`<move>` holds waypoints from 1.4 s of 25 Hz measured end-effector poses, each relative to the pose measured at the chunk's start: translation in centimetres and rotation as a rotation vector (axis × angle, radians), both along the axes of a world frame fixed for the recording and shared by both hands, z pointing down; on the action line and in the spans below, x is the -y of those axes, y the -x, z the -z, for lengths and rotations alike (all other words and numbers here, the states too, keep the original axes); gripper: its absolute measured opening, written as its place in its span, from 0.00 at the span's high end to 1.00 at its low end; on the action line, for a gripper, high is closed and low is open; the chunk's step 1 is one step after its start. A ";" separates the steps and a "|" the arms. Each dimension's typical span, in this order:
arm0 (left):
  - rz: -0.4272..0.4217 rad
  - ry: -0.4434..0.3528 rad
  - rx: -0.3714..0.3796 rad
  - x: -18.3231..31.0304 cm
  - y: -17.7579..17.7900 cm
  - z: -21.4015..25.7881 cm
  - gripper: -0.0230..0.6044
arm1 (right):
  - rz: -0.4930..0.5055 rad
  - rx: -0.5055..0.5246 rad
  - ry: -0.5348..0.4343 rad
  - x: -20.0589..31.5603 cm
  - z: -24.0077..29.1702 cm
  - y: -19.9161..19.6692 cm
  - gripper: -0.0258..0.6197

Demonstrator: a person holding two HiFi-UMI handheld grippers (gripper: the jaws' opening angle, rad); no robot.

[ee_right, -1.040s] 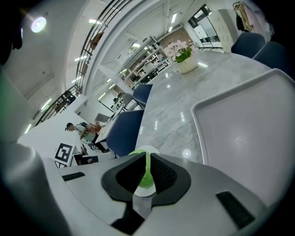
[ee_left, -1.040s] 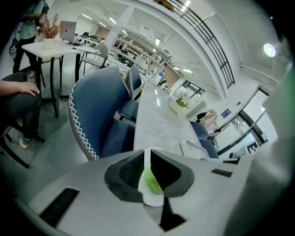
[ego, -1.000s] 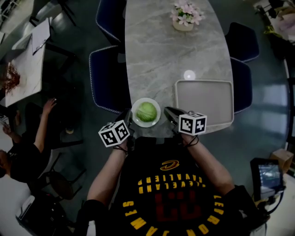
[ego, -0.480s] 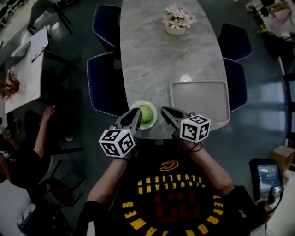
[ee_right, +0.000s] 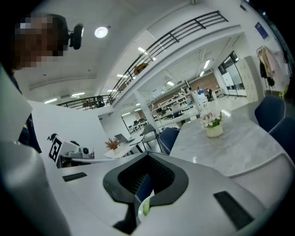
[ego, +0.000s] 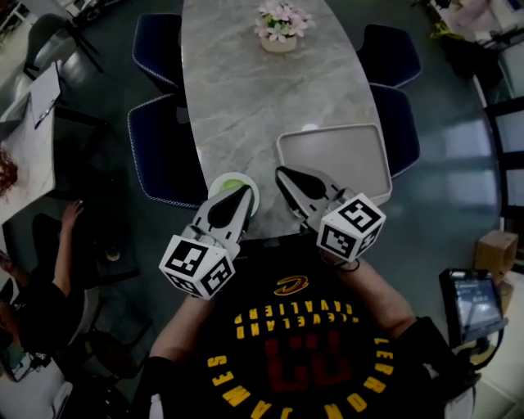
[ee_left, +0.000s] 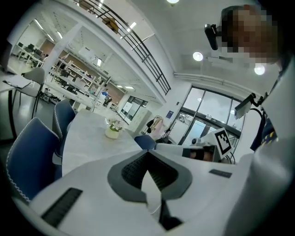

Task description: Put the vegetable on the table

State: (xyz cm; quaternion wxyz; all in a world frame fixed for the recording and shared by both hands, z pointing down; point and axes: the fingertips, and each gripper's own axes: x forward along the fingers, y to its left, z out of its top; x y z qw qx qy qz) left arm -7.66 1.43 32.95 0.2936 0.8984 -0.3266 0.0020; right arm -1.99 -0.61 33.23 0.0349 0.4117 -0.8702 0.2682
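Observation:
A green cabbage lies on a white plate [ego: 221,186] at the near end of the marble table [ego: 246,106]. In the head view my left gripper [ego: 246,190] covers most of it. That gripper's jaws meet at a point over the plate and hold nothing. My right gripper [ego: 279,171] is beside it, jaws together and empty, tip over the table near the grey tray [ego: 336,159]. In the right gripper view [ee_right: 148,155] a green sliver of the cabbage [ee_right: 146,208] shows under the jaws. The left gripper view [ee_left: 146,153] looks along the table.
A pot of pink flowers [ego: 278,24] stands at the table's far end. Blue chairs [ego: 160,147] line both long sides. A person sits at another table on the left [ego: 49,270]. A cardboard box [ego: 495,250] stands on the floor at right.
Both grippers have lifted and reached forward over the table's near end. The left one now covers the cabbage, which lay in plain sight a second ago.

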 end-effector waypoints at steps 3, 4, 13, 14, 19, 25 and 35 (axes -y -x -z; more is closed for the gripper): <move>-0.018 -0.016 -0.007 0.0 -1.0 0.6 0.96 | -0.013 -0.034 -0.081 -0.2 1.8 -0.5 0.95; -0.024 -0.019 -0.010 0.0 -1.3 0.7 0.96 | -0.018 -0.040 -0.098 -0.3 2.2 -0.7 0.95; -0.029 -0.071 -0.006 -0.5 -3.3 3.6 0.96 | -0.020 -0.041 -0.183 -1.7 4.2 -1.7 0.95; -0.023 -0.077 -0.005 -0.6 -3.6 4.0 0.96 | -0.015 -0.038 -0.190 -1.8 4.4 -1.9 0.95; 0.013 -0.109 0.037 -0.6 -5.3 5.2 0.96 | 0.009 -0.049 -0.244 -2.2 5.4 -3.4 0.95; 0.022 -0.114 0.057 -1.1 -8.0 5.7 0.96 | 0.040 -0.042 -0.249 -2.9 5.9 -5.4 0.95; 0.048 -0.123 0.096 -1.2 -12.0 6.3 0.96 | 0.074 -0.023 -0.286 -2.9 6.7 -9.1 0.95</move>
